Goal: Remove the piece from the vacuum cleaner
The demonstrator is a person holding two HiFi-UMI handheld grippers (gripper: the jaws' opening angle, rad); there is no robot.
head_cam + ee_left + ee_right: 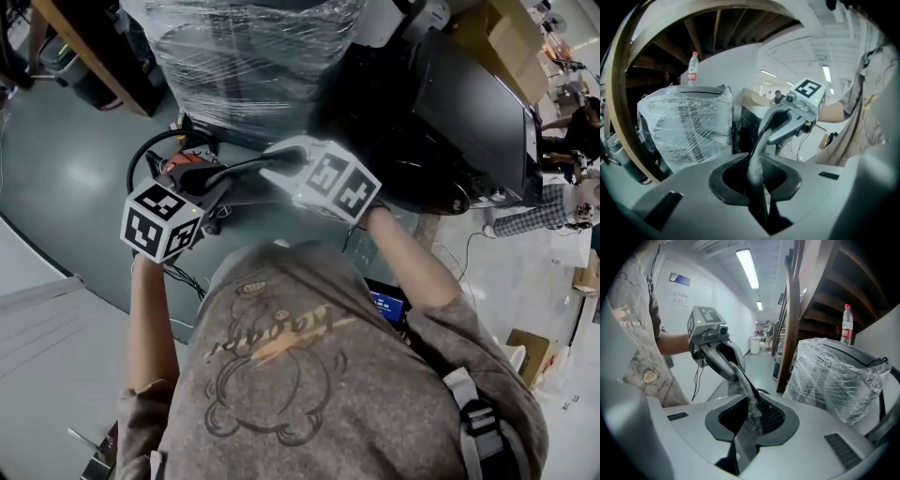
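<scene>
Both my left hand-held gripper (757, 180) and right hand-held gripper (747, 423) clamp the thin piece (761, 147), which looks free of the vacuum cleaner (180, 169).

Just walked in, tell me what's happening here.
A person holds a gripper in each hand. The left gripper and the right gripper are both shut on the same thin, dusty mesh piece, which is stretched between them in the air. The vacuum cleaner sits on the floor below.
</scene>
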